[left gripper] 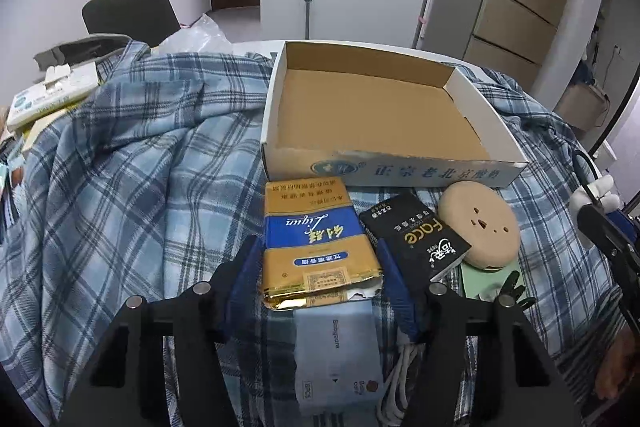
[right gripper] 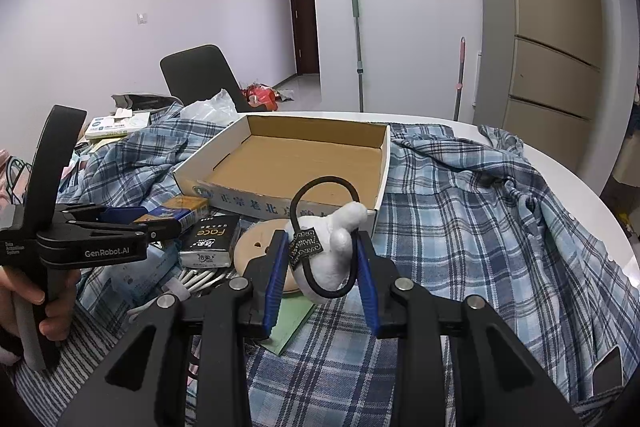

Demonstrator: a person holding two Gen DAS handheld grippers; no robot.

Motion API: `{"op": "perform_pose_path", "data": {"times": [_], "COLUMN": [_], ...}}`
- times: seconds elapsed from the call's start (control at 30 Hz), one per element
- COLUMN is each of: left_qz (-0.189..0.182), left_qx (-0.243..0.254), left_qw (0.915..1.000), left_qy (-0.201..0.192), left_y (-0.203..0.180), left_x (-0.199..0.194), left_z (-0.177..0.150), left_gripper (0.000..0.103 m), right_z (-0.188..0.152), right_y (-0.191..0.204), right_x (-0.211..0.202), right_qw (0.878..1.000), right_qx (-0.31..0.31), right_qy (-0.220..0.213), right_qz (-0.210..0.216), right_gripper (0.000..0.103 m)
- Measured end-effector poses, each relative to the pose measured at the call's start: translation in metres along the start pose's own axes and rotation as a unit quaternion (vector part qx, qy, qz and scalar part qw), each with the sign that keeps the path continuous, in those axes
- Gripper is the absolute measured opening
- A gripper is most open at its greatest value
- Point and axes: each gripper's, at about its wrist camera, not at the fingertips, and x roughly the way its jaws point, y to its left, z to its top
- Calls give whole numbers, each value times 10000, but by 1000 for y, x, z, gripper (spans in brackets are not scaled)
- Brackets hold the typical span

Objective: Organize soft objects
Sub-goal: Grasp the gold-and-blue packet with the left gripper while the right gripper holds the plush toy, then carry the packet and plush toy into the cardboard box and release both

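While plaid shirt (right gripper: 480,227) covers white table (right gripper: 560,155), right hand-held gripper (right gripper: 320,259) clenches plush toy (right gripper: 336,247).

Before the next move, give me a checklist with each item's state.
1. Right gripper shut on white plush: ok.
2. Box holds nothing: ok.
3. Gold pack between left gripper fingers: ok.
4. Left pads pressing the pack: cannot tell.
5. Black pack clear of left fingers: not ok, it sits against the right-hand one.
6. Hair band free of box rim: cannot tell.
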Motion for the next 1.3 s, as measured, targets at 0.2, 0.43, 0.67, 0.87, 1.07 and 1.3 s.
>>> {"op": "perform_pose_path", "data": {"times": [0.2,0.43,0.67,0.87,1.07,1.3], "left_qz": [-47,-97,68,-69,-25,-131], "left_qx": [4,165,607,765,923,687], "left_qw": [9999,9959,9771,9579,9437,9295], "left_qy": [-164,-887,-2039,-2765,-3177,-3622], "left_y": [0,-4,-19,-27,-45,-57], "left_x": [-3,-34,-99,-156,-192,-217], "left_z": [-3,-9,-24,-20,19,70], "left_gripper": [53,51,51,51,52,52], "right_z": [-1,-2,0,24,84,163], "right_y": [4,3,8,15,22,12], "right_x": [3,0,-14,-43,-84,-89], "right_qw": [9999,9999,9990,9963,9872,9820], "right_qx": [-121,-98,-197,-207,-274,332], "right_qy": [53,-43,-392,-833,-1555,-1853], "right_qz": [-61,-15,7,-70,-222,-113], "right_gripper": [31,31,31,31,31,31]}}
